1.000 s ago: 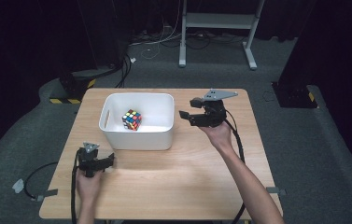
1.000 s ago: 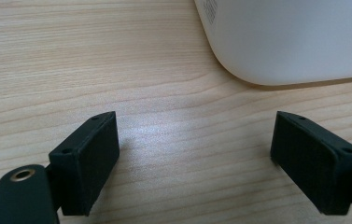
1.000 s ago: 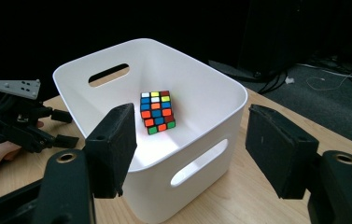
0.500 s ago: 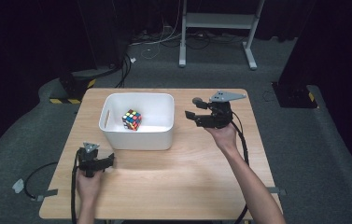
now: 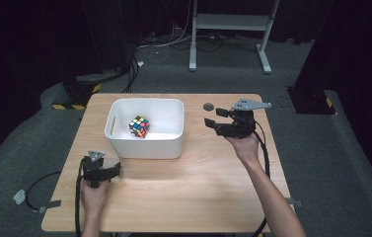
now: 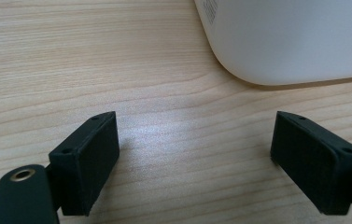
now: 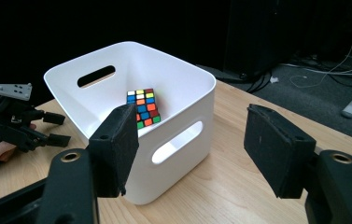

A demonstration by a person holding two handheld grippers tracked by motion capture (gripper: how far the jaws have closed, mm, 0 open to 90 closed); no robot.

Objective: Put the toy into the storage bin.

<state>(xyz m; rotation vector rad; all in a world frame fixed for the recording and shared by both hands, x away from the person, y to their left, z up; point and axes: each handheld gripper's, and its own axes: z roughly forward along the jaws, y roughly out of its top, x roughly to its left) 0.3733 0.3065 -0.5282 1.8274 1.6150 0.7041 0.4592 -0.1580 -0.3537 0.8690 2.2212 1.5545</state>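
Dark curtains close off the room behind a grey carpeted floor, and a pale wooden table (image 5: 198, 197) stands in the middle of it. On the far left part of the table sits a white plastic bin (image 5: 146, 148) with slot handles in its walls. A colourful puzzle cube (image 5: 139, 126) rests on the bin's floor, close to the far left wall and slightly tilted.

The left gripper (image 5: 113, 171) lies low over the wood just in front of the bin's near left corner, held by the left hand (image 5: 93, 195). Its jaws stand wide apart with only bare table between them.

The right gripper (image 5: 210, 126) hangs in the air just beside the bin's right wall, pointing across at it, held by the right hand (image 5: 245, 145). Its jaws have just been drawing a little closer together, yet a clear gap remains between them and nothing is in it. A small dark round spot (image 5: 208, 106) marks the wood beyond it.
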